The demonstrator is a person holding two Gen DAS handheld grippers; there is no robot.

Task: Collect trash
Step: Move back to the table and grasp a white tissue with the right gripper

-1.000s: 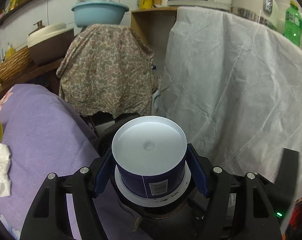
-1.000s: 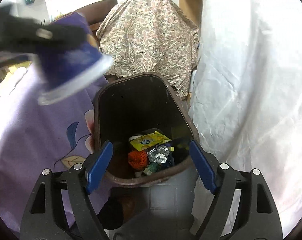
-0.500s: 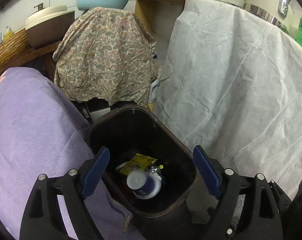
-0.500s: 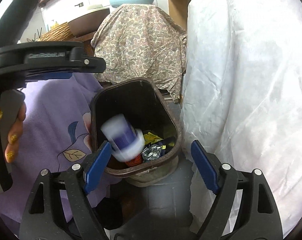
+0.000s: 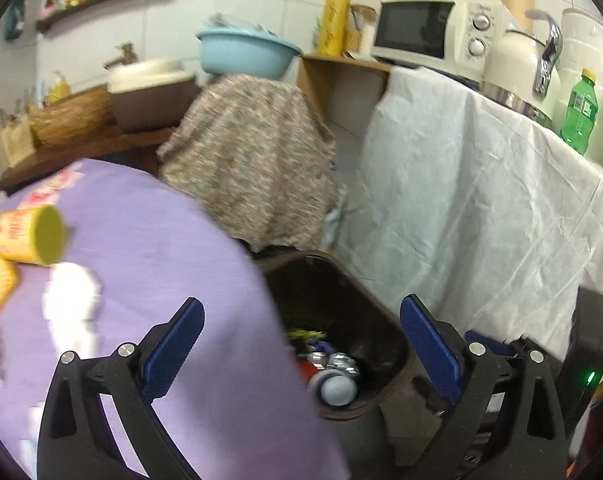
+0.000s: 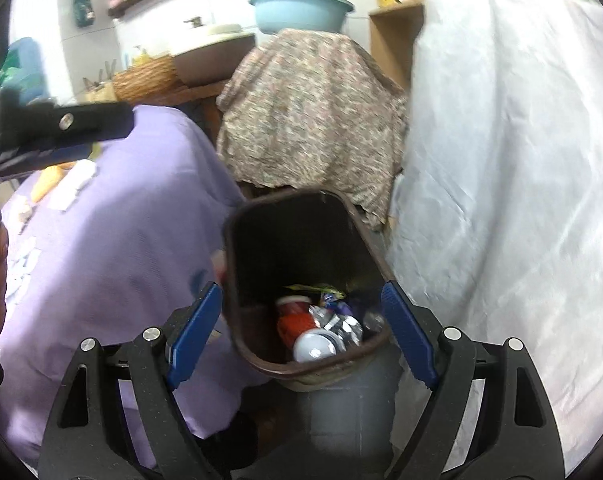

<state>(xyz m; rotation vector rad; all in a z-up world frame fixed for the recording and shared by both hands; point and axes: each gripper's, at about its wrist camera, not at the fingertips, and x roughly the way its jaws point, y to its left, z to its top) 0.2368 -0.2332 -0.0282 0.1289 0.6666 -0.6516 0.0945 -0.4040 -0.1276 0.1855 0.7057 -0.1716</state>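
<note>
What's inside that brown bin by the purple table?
In the brown bin: a white-bottomed cup, red container, crumpled foil and yellow wrapper. Anything beneath them is hidden.

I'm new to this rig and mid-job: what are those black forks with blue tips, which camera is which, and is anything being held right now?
Each fork is a hand-held two-finger gripper; a camera on it looks forward along its fingers. The left gripper and right gripper are both open and empty. Both views look down into the brown trash bin, where a blue cup lies among wrappers. Beside the bin, the purple cloth holds more trash: a yellow cup on its side and a crumpled white tissue.
</note>
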